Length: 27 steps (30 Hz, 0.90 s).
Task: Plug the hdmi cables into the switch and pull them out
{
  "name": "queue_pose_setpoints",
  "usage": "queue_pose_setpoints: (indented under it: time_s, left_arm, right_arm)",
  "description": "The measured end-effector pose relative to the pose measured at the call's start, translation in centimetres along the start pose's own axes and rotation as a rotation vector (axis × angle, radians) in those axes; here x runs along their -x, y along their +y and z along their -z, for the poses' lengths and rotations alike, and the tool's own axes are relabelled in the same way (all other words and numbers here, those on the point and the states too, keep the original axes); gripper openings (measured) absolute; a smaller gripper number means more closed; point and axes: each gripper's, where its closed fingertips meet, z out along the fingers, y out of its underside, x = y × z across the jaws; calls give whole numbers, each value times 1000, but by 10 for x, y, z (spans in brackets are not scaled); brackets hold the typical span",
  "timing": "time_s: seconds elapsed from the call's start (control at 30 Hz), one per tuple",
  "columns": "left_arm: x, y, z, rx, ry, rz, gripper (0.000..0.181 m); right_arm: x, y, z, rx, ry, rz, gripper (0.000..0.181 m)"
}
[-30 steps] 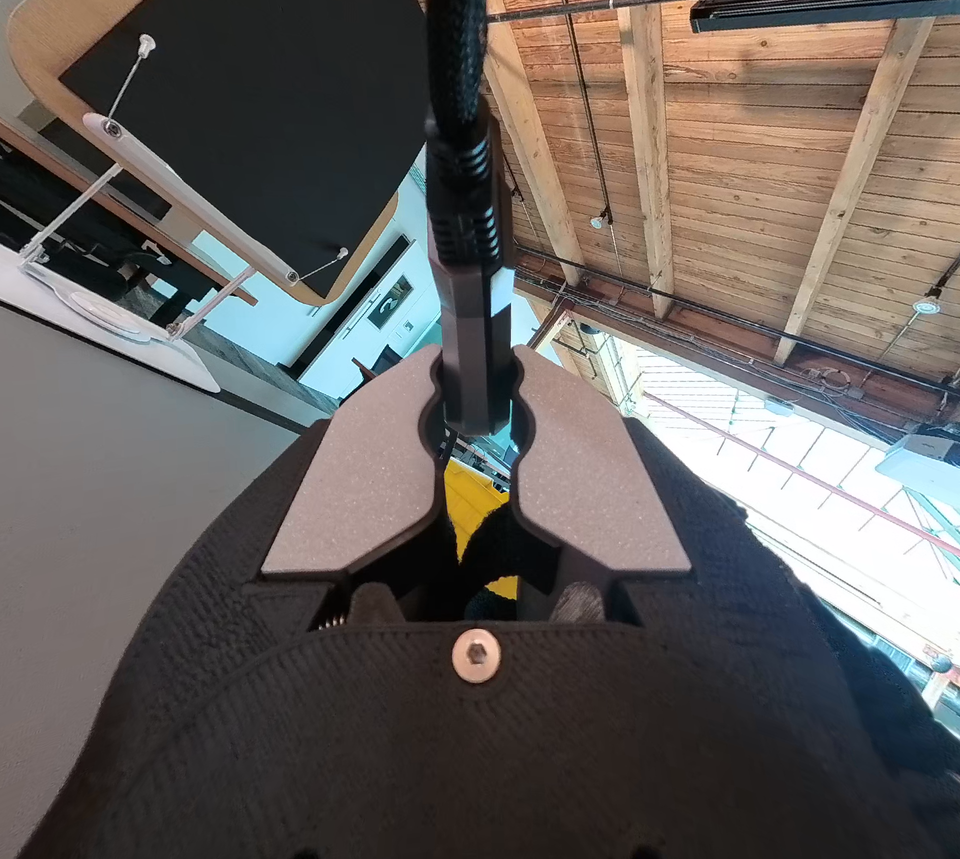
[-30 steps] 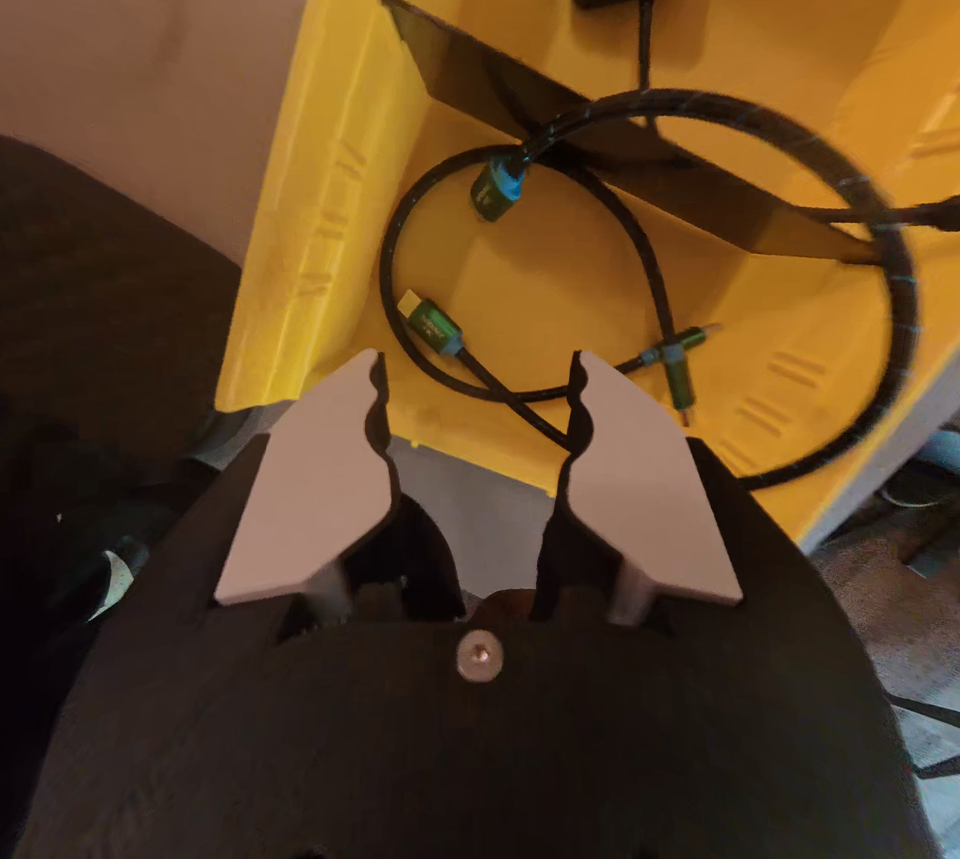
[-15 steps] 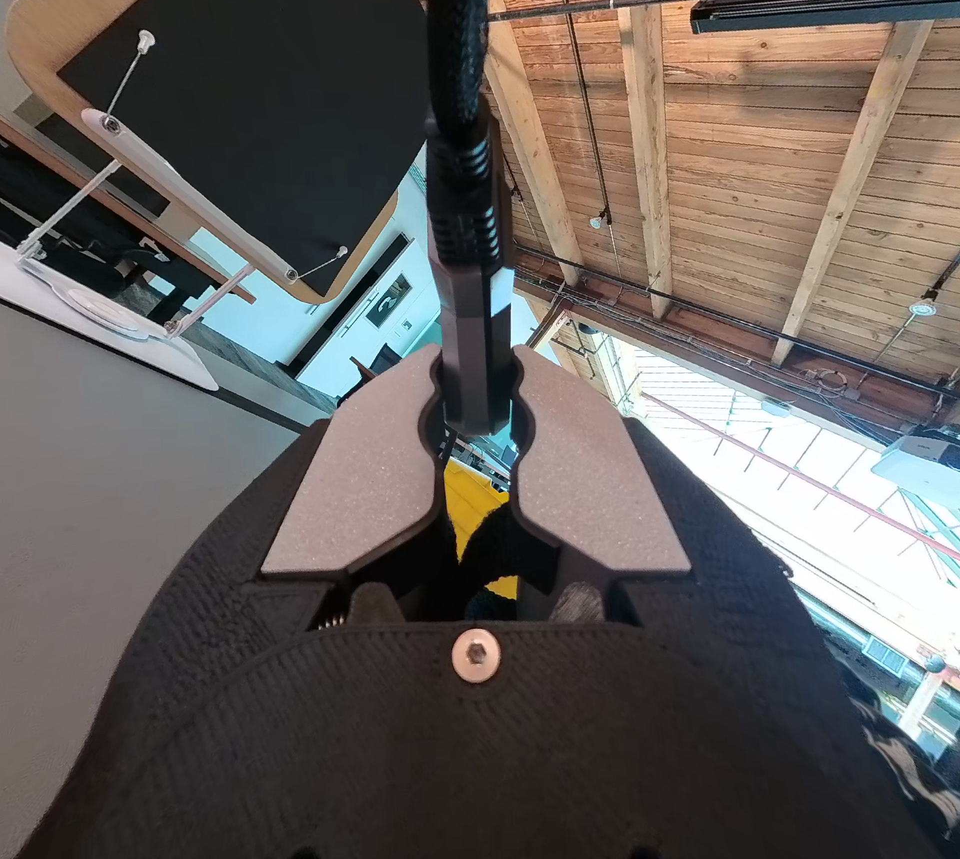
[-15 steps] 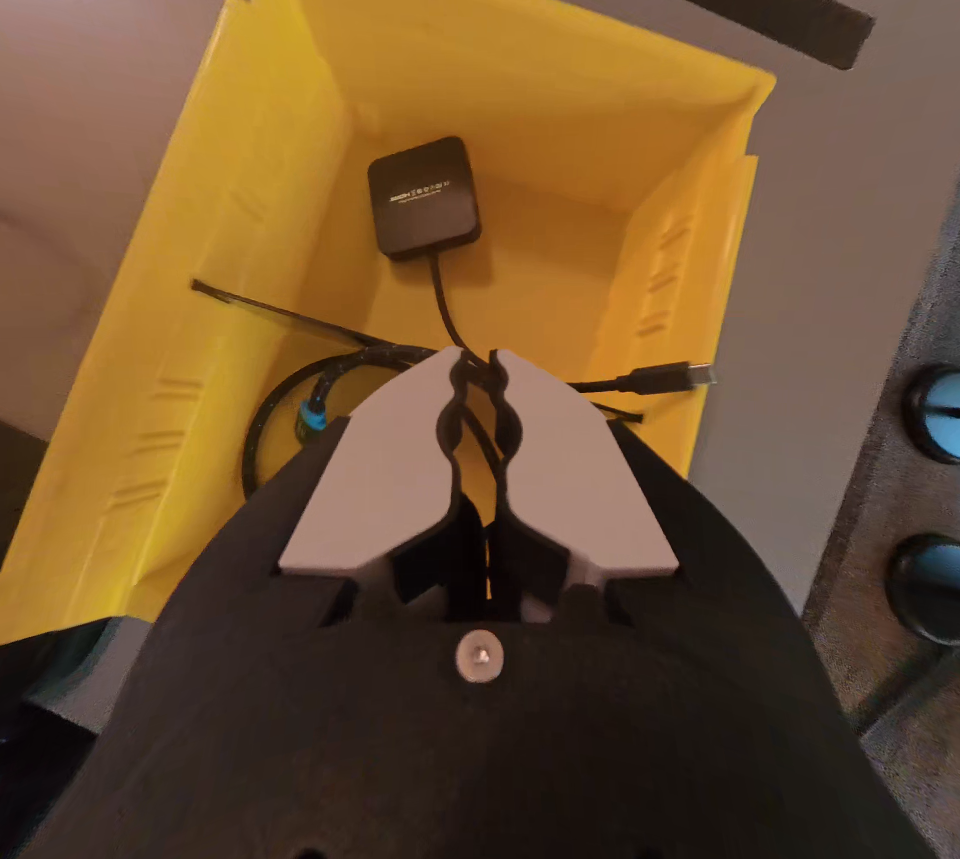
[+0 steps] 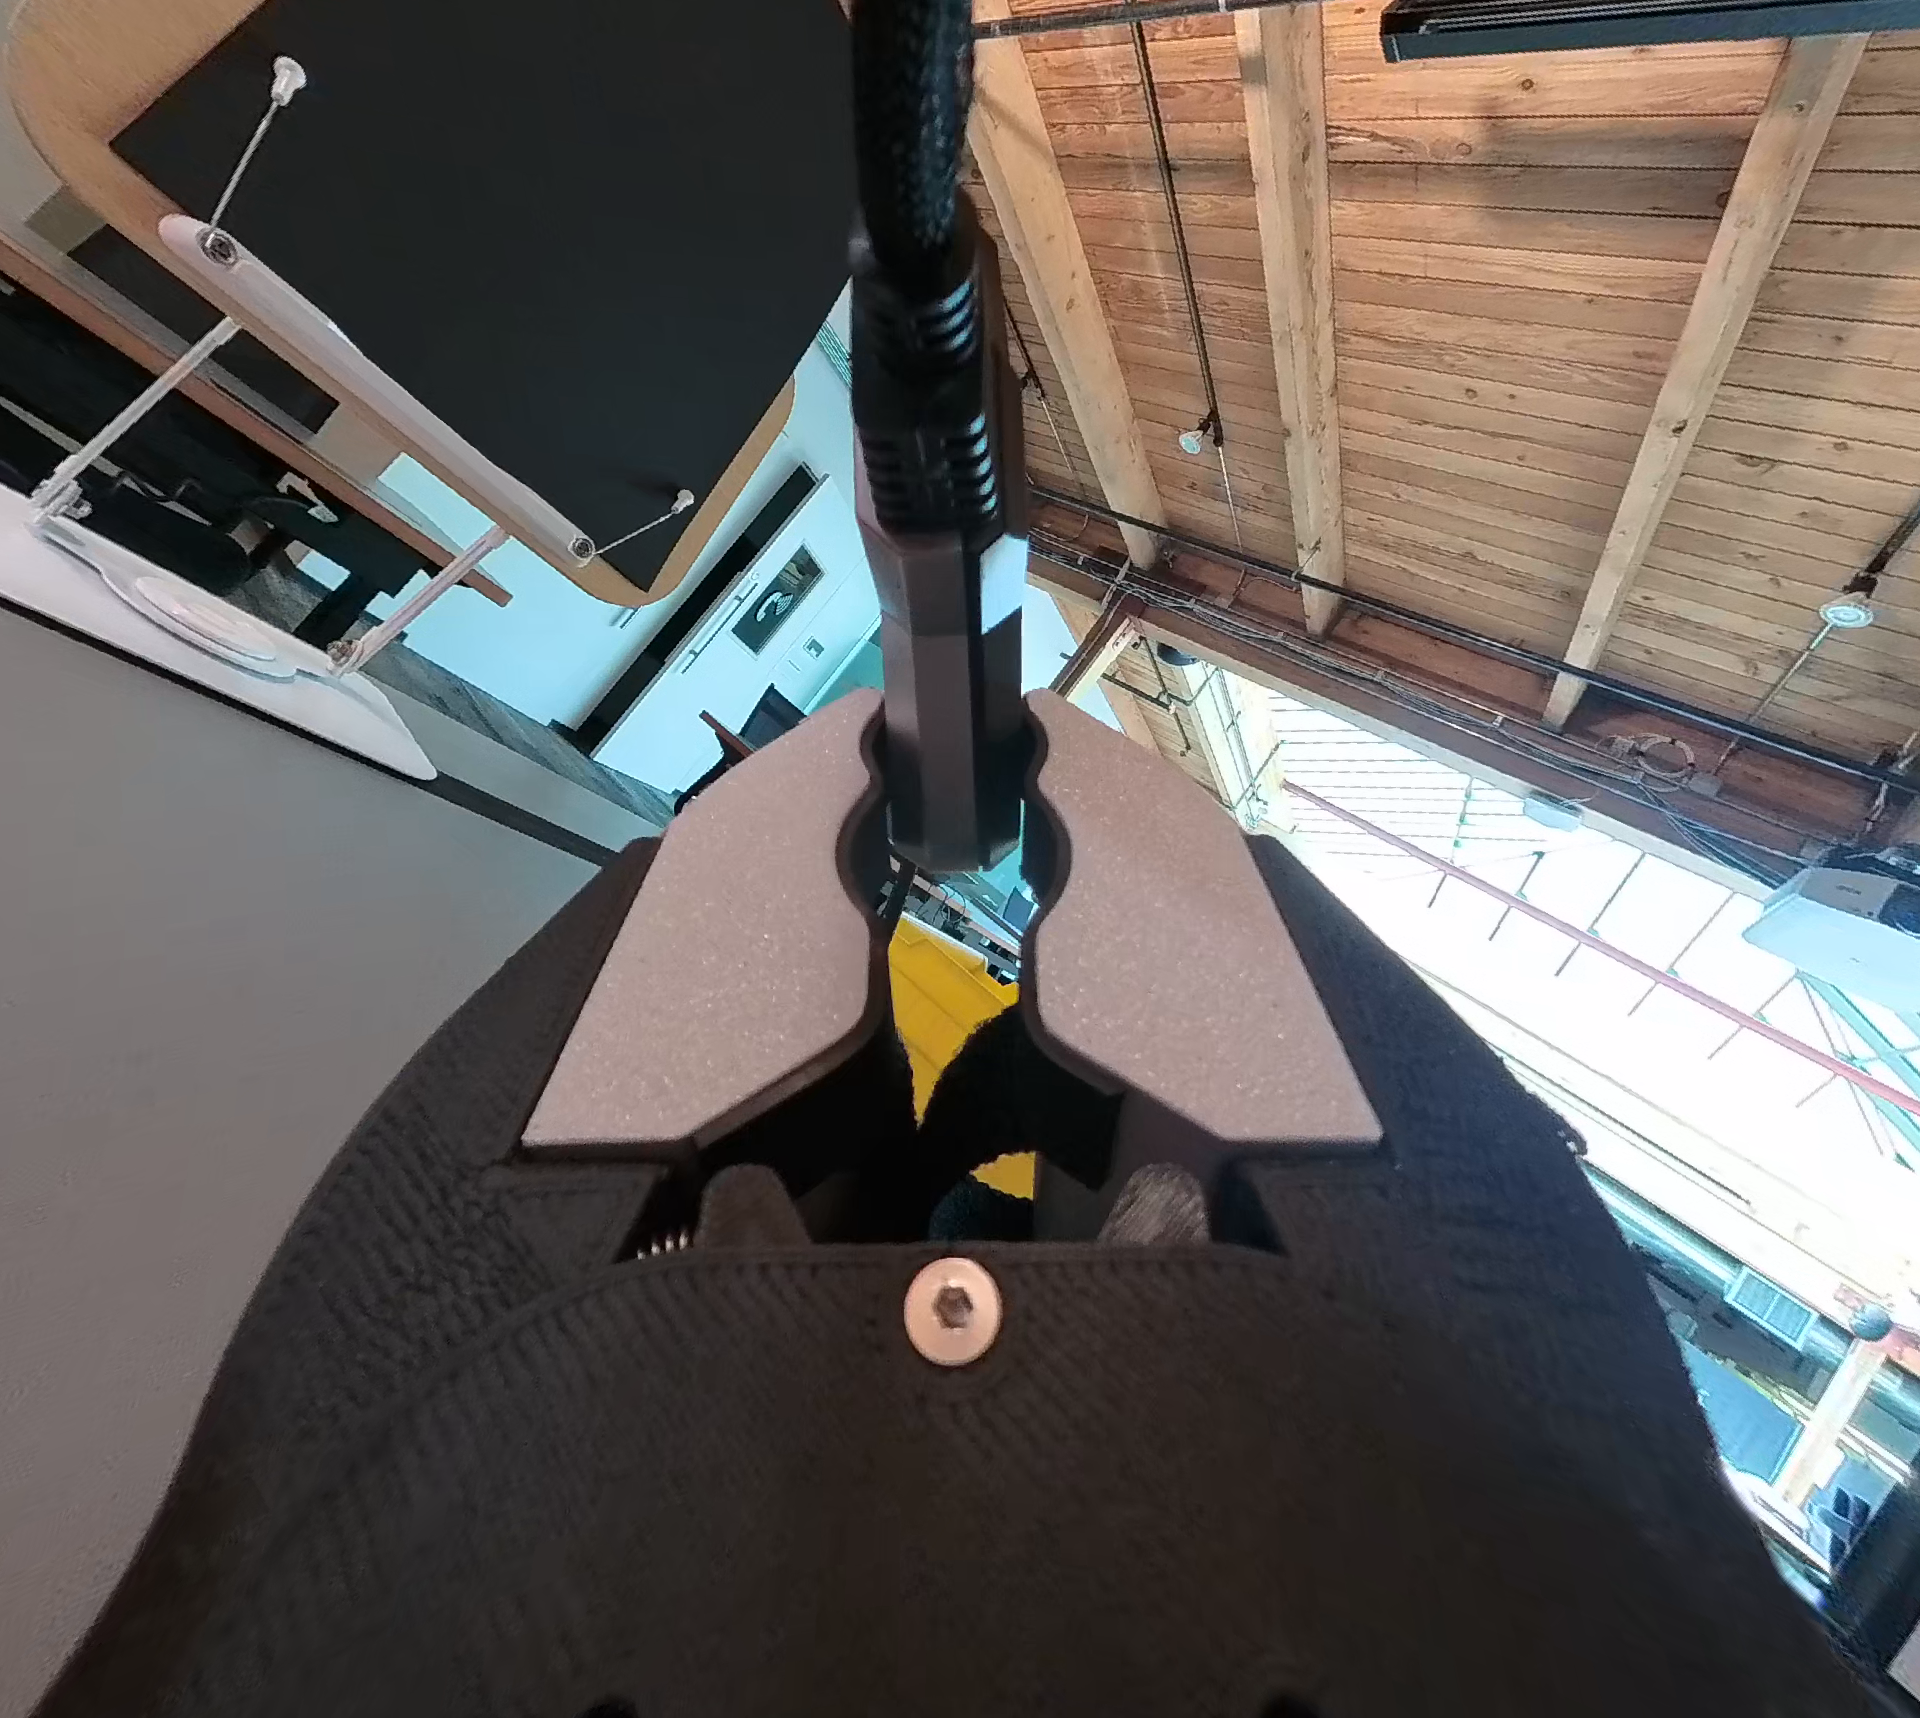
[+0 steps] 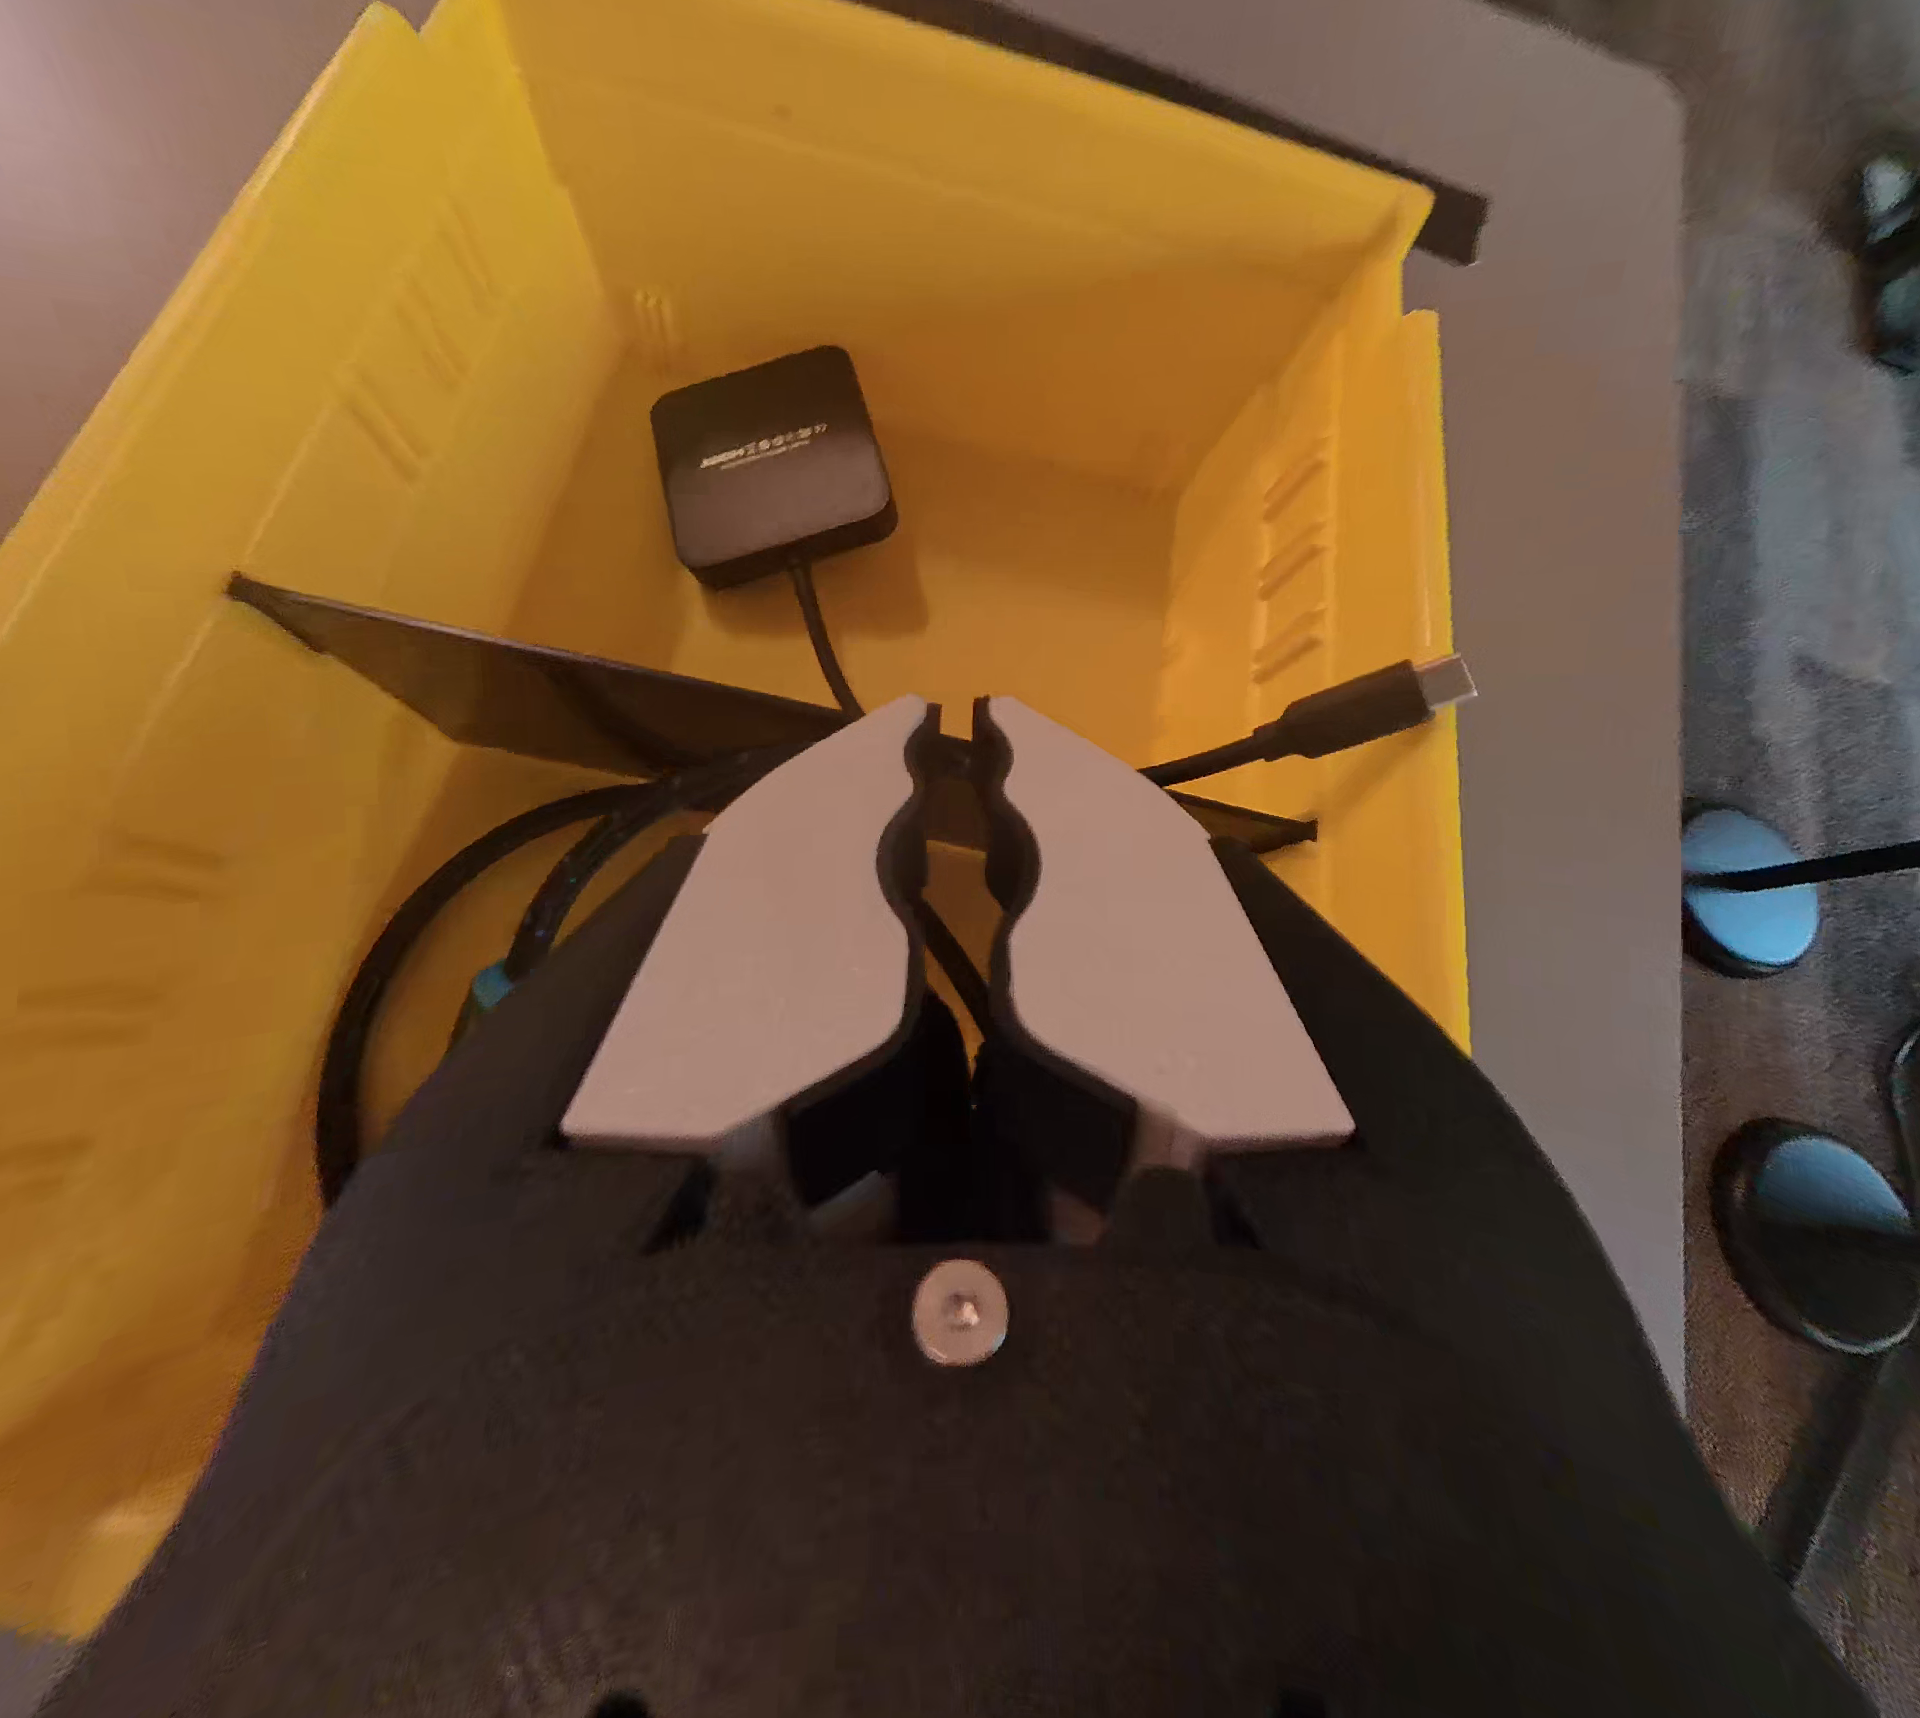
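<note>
My left gripper [image 5: 951, 733] points up toward the ceiling and is shut on a dark HDMI plug [image 5: 940, 671]. Its thick black braided cable [image 5: 914, 58] runs up out of view. My right gripper [image 6: 956, 712] hangs over a yellow bin [image 6: 935, 141] and is shut on a thin black cable [image 6: 951, 941] that passes between its fingers. The black square switch [image 6: 774, 463] lies on the bin floor beyond the fingertips, with its lead running toward them. A looped black cable [image 6: 436, 899] with a blue-green plug [image 6: 488, 988] lies at the bin's near left, partly hidden.
A black divider [image 6: 499, 681] crosses the bin. A small black plug [image 6: 1392, 702] sticks out over the bin's right wall. The bin stands on a grey table [image 6: 1558, 318]; round chair feet [image 6: 1751, 899] are on the floor to the right. Wooden ceiling beams [image 5: 1455, 318] fill the left wrist view.
My right gripper has gone from open to shut on the thin cable and has drawn back and up, so the switch now shows. The left gripper has held still with its plug.
</note>
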Motion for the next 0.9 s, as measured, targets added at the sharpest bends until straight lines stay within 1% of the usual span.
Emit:
queue_pose_setpoints:
  time_s: [0.13, 0.2, 0.3, 0.43, 0.57, 0.63, 0.73, 0.77, 0.87, 0.9]
  left_arm:
    - [1, 0, 0, 1, -1, 8, 20]
    - [1, 1, 0, 4, -1, 10, 20]
    - [1, 1, 0, 4, 0, 9, 20]
    - [1, 1, 0, 5, -1, 11, 20]
    - [1, 2, -1, 7, -2, 13, 20]
    - [1, 2, -1, 8, -2, 15, 20]
    - [1, 3, -1, 13, 0, 22, 20]
    - [1, 3, -1, 14, 1, 22, 20]
    - [1, 3, -1, 13, -1, 18, 20]
    - [1, 3, -1, 13, -2, 19, 20]
  right_arm:
    - [-2, -1, 4, -148, 122, -34, 5]
    - [-5, -1, 11, -159, 212, -17, 3]
    - [-8, 6, 12, -106, 327, -14, 3]
    - [-9, -1, 20, -152, 428, 52, 3]
    - [-8, -5, 28, -195, 421, 21, 3]
    - [-7, -5, 33, -209, 394, -17, 2]
    - [-3, 9, 25, -122, 296, -132, 1]
    - [-4, 13, 23, -95, 291, -156, 1]
    - [-2, 15, 24, -76, 285, -172, 1]
    - [3, 26, 21, -9, 253, -175, 1]
